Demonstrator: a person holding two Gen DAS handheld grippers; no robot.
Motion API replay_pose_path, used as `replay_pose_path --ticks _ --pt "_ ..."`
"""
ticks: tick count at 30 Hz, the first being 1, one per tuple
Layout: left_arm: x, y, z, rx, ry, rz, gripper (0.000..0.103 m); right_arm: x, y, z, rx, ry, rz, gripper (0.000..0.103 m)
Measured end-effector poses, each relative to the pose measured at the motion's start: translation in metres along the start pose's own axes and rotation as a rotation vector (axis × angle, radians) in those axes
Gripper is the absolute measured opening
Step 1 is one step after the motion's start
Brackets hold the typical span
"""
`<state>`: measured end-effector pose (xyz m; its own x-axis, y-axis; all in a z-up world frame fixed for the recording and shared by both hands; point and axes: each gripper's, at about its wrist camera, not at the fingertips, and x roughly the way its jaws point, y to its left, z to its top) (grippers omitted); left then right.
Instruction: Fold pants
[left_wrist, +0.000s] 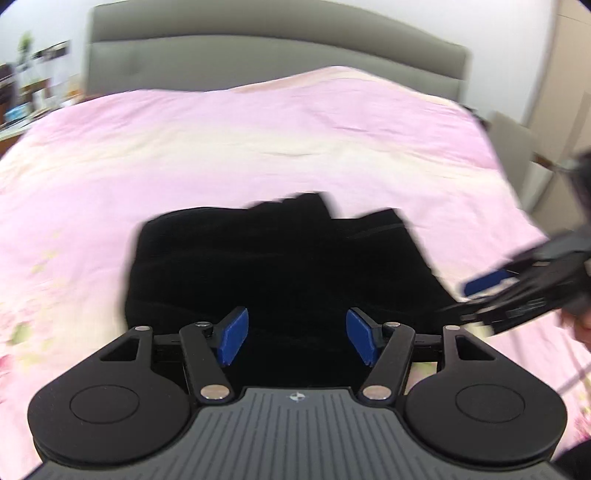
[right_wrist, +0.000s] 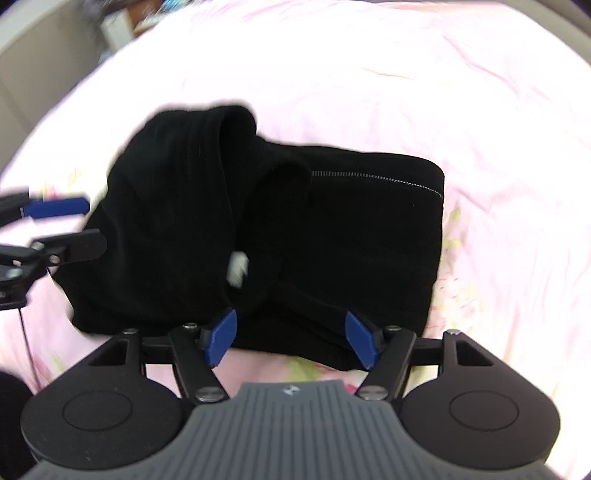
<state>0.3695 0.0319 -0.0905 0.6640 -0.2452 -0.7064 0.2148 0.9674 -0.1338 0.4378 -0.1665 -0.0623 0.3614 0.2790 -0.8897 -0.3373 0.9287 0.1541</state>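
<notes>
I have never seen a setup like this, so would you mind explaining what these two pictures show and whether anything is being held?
A person holds a pair of hand-held tongs in each hand, and each carries a camera looking along its blue-padded fingers. One picture looks out from the left tongs, the other from the right tongs. Black pants, loosely folded into a bundle, lie on a pink bedspread in front of a grey headboard. Both tongs stand open, nothing gripped. Each also appears at the edge of the other's picture.

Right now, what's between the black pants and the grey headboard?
Only bare pink bedding lies between the pants and the headboard, seen in the left wrist view.
</notes>
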Motion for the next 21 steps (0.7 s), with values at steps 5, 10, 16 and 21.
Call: replay_pose_path --ticks 5,10,16,21 --pt "0.010 0.023 0.012 -0.068 0.037 0.053 0.066 -0.003 -0.010 0.014 0.238 -0.036 0.113 0.068" --pt "0.004 0.034 -0.001 -0.123 0.061 0.087 0.064 0.011 0.000 0.028 0.290 -0.063 0.157 0.067" --pt "0.015 0.043 -0.002 -0.083 0.096 0.106 0.062 0.024 0.012 0.063 0.295 -0.153 0.187 0.067" --pt "0.035 0.047 -0.005 -0.069 0.141 0.084 0.061 0.048 0.019 0.098 0.286 -0.160 0.171 0.067"
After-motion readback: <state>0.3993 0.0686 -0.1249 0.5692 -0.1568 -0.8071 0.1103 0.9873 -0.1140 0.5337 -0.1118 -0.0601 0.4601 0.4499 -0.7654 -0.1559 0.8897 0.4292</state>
